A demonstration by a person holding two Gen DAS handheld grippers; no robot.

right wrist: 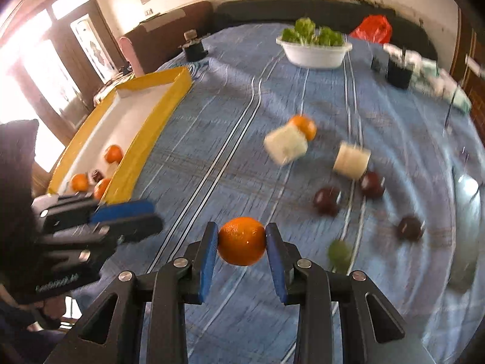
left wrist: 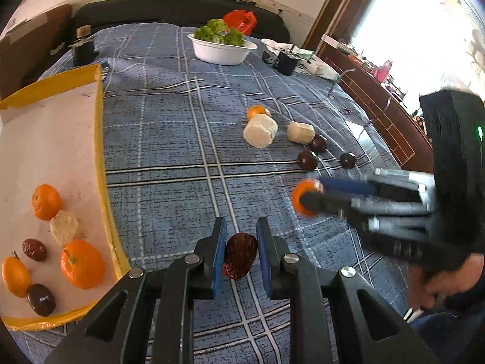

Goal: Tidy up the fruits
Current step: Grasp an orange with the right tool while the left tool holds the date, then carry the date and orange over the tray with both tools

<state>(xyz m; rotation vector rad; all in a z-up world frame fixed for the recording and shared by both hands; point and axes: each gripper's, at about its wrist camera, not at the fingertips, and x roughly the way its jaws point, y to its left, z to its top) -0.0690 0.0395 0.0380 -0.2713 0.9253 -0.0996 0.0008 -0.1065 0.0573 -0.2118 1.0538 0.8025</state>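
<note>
My left gripper (left wrist: pixel 241 257) is shut on a dark red date (left wrist: pixel 240 260) above the blue checked cloth, just right of the yellow-rimmed tray (left wrist: pixel 101 157). The tray holds several oranges, dates and a white fruit piece. My right gripper (right wrist: pixel 242 241) is shut on an orange (right wrist: pixel 242 240); it shows in the left wrist view (left wrist: pixel 306 201) at the right, blurred. Loose on the cloth are an orange (left wrist: pixel 257 112), two white pieces (left wrist: pixel 260 130), and three dark fruits (left wrist: pixel 307 160). The left gripper also shows in the right wrist view (right wrist: pixel 142 217).
A white bowl of green vegetables (left wrist: pixel 222 50) stands at the back, with a red bag (left wrist: pixel 241 21) behind it. Black devices (left wrist: pixel 83 48) (left wrist: pixel 285 60) sit at the back corners. A green fruit (right wrist: pixel 340 253) lies near the right gripper.
</note>
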